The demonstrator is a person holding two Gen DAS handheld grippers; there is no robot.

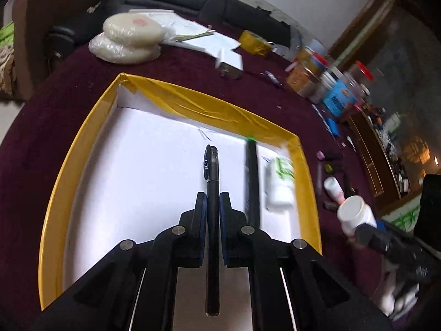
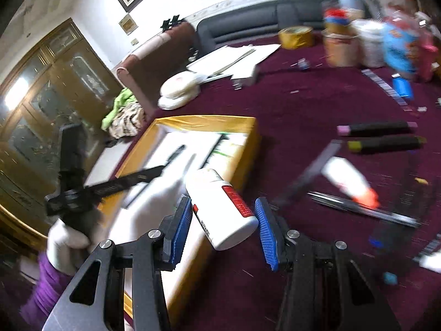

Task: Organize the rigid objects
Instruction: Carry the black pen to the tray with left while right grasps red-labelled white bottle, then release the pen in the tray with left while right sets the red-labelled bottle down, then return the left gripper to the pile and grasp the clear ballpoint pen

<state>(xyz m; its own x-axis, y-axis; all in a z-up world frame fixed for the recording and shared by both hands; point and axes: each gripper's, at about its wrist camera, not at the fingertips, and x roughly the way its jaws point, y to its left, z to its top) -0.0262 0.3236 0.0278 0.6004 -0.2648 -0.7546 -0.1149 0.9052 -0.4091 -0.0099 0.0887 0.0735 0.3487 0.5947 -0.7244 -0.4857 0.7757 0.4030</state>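
A yellow-rimmed tray [image 1: 71, 149] with a white floor lies on the dark red cloth. My left gripper [image 1: 212, 195] hangs over it, shut on a black pen [image 1: 212, 171] that points away along the fingers. Inside the tray on the right lie a black stick with a green tip [image 1: 252, 176] and a white bottle with green print [image 1: 279, 184]. My right gripper [image 2: 223, 202] is shut on a white bottle with a red label [image 2: 220, 207], held tilted above the tray's near right corner [image 2: 248, 149]. The same bottle [image 1: 354, 212] shows at the right of the left wrist view.
Loose on the cloth to the right lie two black markers [image 2: 377, 128], a white tube with an orange cap [image 2: 347, 182] and small bits. Jars [image 2: 340, 47], a tape roll [image 2: 296, 37], papers [image 1: 198, 37] and round white packs [image 1: 129, 38] stand at the back. A gloved hand [image 2: 66, 240] holds the left gripper.
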